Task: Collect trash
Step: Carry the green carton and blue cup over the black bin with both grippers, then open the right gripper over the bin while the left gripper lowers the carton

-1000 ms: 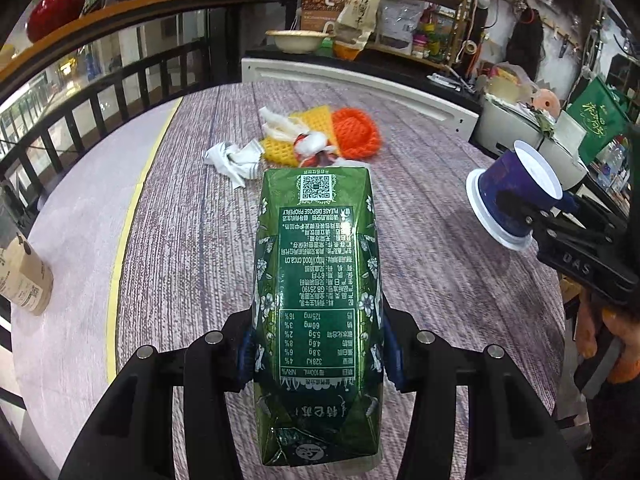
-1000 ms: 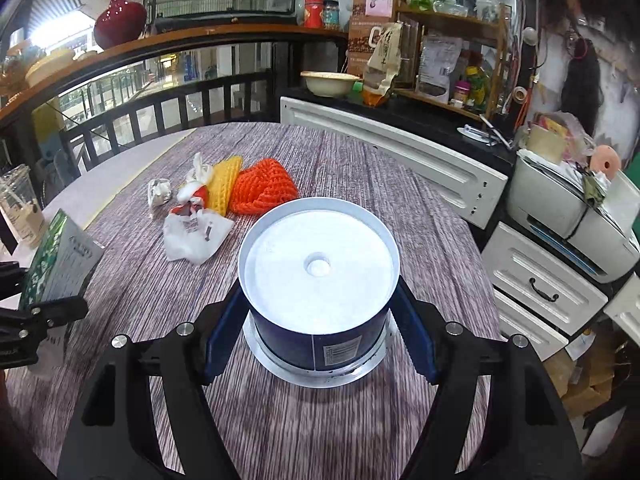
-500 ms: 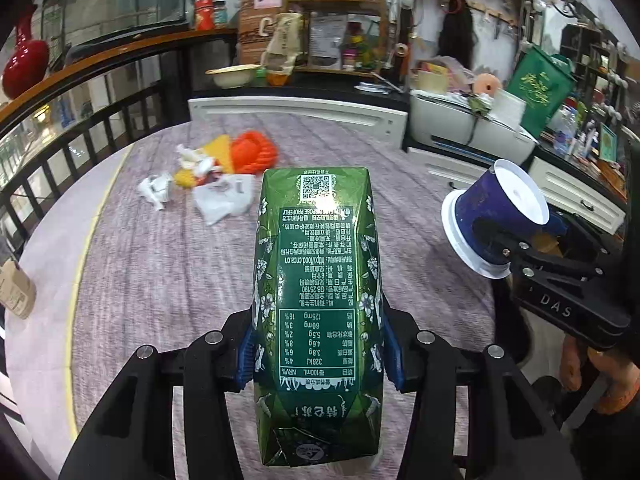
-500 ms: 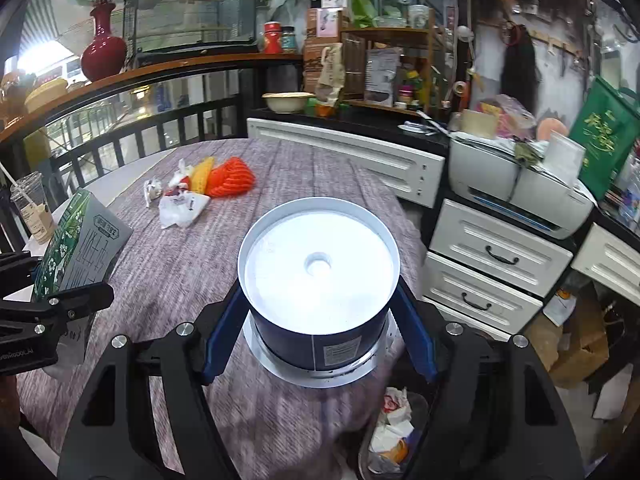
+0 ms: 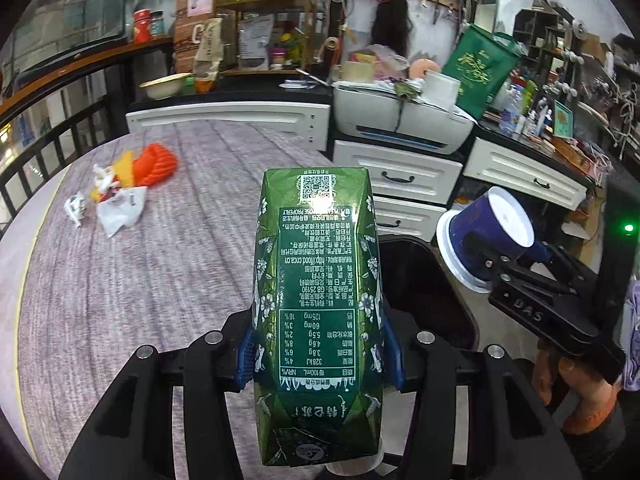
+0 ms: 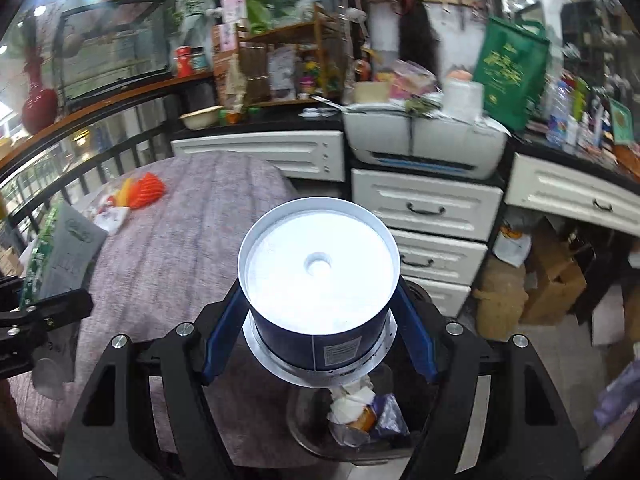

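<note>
Cluttered shop, table edge. Left gripper clamps carton; right gripper clamps cup. Centre over bin, then release.

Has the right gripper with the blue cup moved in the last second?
Yes. The right gripper carried the blue cup rightward off the table, over the trash bin.

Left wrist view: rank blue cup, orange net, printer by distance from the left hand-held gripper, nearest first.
From the left hand-held gripper:
1. Blue cup, right, held over the bin.
2. Orange net, left, on the table.
3. Printer, beyond the table, on the white drawers.
</note>
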Tool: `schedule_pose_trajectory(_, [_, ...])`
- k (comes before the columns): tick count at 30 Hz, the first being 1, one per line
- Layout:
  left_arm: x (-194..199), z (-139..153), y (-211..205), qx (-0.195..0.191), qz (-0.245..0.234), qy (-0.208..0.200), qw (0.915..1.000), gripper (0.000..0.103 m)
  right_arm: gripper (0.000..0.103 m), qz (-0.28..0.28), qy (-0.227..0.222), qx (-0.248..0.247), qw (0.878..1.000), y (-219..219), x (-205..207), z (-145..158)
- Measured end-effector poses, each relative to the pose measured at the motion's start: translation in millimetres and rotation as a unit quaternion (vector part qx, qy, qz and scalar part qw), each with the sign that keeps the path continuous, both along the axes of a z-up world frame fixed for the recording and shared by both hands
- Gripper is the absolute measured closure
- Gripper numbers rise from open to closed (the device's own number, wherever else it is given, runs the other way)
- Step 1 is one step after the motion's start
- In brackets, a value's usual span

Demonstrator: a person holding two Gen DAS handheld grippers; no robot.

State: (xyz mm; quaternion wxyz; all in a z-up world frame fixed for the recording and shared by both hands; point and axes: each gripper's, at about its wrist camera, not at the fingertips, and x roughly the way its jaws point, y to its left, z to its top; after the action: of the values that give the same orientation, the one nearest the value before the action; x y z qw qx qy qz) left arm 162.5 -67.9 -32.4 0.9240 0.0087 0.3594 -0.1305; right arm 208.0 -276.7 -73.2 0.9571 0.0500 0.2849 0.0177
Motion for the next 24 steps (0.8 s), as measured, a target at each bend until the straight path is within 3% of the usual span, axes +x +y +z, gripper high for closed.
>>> schedule_pose_trajectory(13, [-3,-8,-70,0.019,-0.071,-0.007,0.9972,0.054,0.032,-0.053,0.122,0.009,0.991,-41,55,-99])
schedule_pose_trajectory(21, [-4,-25,-92,0.037,-0.09,0.011,0.9952,0.054,0.031,-0.058,0.156,0.016,0.986,-44,75,-134])
schedule_pose_trajectory(22, [-4,-27,-94,0.04,-0.093,0.012,0.9948,0.054,0.031,-0.059,0.158,0.018,0.985,-45,76,-136])
schedule_pose_trajectory(24, [-4,-31,-99,0.045,-0.097,0.016,0.9942,0.054,0.019,-0.065,0.157,0.025,0.985,-49,74,-139])
